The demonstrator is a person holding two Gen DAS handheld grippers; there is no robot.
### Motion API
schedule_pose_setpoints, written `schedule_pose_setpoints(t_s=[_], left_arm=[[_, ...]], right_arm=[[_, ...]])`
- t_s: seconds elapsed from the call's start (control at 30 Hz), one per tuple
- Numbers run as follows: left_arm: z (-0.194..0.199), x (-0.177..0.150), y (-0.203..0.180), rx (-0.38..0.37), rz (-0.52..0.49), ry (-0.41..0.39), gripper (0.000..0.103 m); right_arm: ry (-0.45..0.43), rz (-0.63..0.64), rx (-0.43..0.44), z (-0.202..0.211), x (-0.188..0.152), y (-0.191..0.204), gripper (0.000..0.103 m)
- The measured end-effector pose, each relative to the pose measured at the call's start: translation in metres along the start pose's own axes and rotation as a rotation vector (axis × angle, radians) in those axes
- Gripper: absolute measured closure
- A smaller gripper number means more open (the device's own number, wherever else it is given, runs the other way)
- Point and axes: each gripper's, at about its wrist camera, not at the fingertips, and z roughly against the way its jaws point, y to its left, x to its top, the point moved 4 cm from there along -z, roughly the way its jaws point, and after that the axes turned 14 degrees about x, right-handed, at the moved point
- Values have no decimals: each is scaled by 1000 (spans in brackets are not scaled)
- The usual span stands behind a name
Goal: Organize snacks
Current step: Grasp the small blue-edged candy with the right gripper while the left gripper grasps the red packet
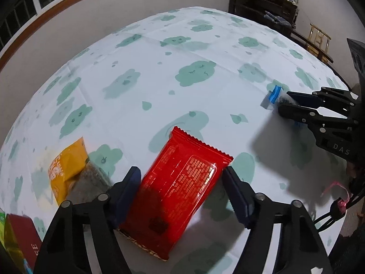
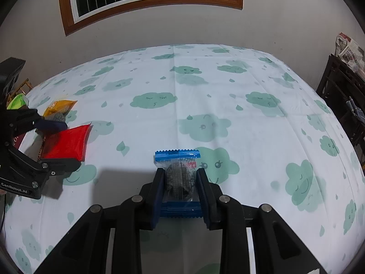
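A red snack packet [image 1: 182, 182] lies on the cloud-print tablecloth [image 1: 159, 80], with the pads of my left gripper [image 1: 181, 175] against its two long edges. Seen from the right wrist view, that left gripper [image 2: 70, 143] has the red packet [image 2: 66, 143] between its fingers at the table's left side. My right gripper [image 2: 180, 182] is shut on a clear packet with blue ends [image 2: 178, 157] holding a dark round snack, low over the cloth. In the left wrist view the right gripper [image 1: 285, 102] and the blue-ended packet [image 1: 272, 96] are at the far right.
A yellow packet [image 1: 66, 166] with a grey snack [image 1: 89, 182] beside it lies left of the red one. A dark red box [image 1: 22, 233] and a green packet [image 2: 17, 101] sit at the table's left edge. A dark wooden shelf [image 1: 262, 2] stands behind the table.
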Motion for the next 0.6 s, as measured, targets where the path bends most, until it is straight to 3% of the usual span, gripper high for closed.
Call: schedule_pose_setpoints(t_s=[0.23, 0.43, 0.6], left_arm=[[8, -16, 3, 12, 101, 17, 44], [22, -43, 5, 45, 189, 24, 44], [23, -44, 6, 54, 222, 45, 46]], right_arm=[[-1, 0, -2, 0, 0, 0, 74], [-1, 0, -1, 0, 0, 1, 73], [-1, 0, -3, 0, -1, 0, 73]])
